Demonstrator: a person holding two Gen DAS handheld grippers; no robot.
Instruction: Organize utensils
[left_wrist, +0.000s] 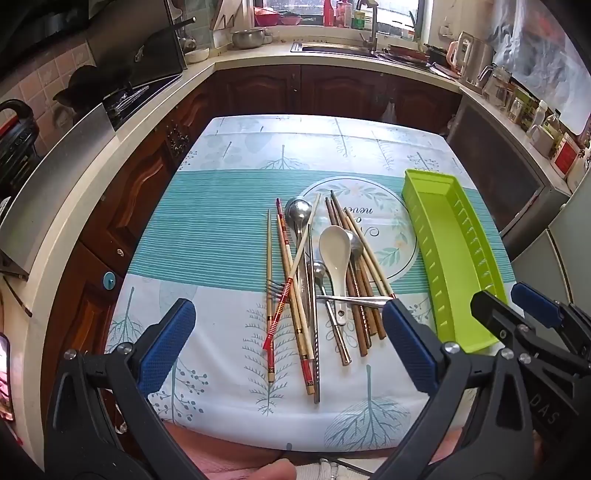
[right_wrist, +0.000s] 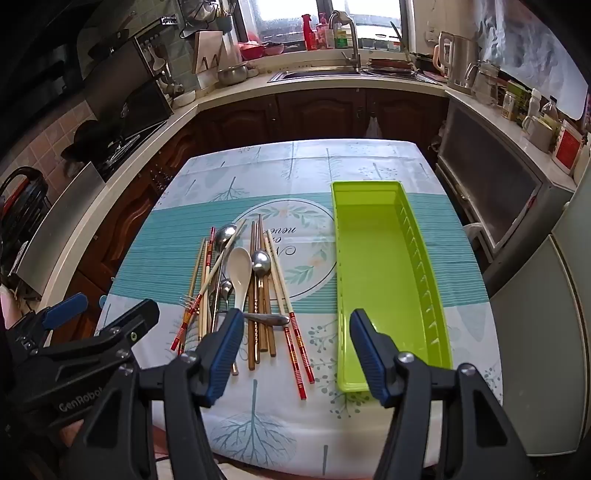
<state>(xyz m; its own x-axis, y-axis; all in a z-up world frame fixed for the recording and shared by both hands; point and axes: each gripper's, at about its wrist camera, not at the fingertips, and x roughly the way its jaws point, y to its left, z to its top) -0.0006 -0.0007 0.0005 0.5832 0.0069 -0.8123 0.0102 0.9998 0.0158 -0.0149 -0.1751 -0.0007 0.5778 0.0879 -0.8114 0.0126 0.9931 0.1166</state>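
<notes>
1. I see a white and teal leaf-print tablecloth (left_wrist: 221, 229) under everything.
2. At twelve o'clock, a steel sink faucet (right_wrist: 347, 37) by the window.
3. At two o'clock, a cream plastic kettle (right_wrist: 456, 59).
4. Dark wooden cabinet doors (right_wrist: 314, 114) behind.

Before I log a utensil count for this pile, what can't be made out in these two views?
- Fork: left wrist view, only tines show; chopsticks cover the handle.
- Small metal spoon: right wrist view, handle hidden under the pile and the right gripper finger.
- Tray: near end hidden by fingers in both views.
- Chopstick count: overlaps prevent an exact tally.
- Tablecloth lettering: partly covered.
</notes>
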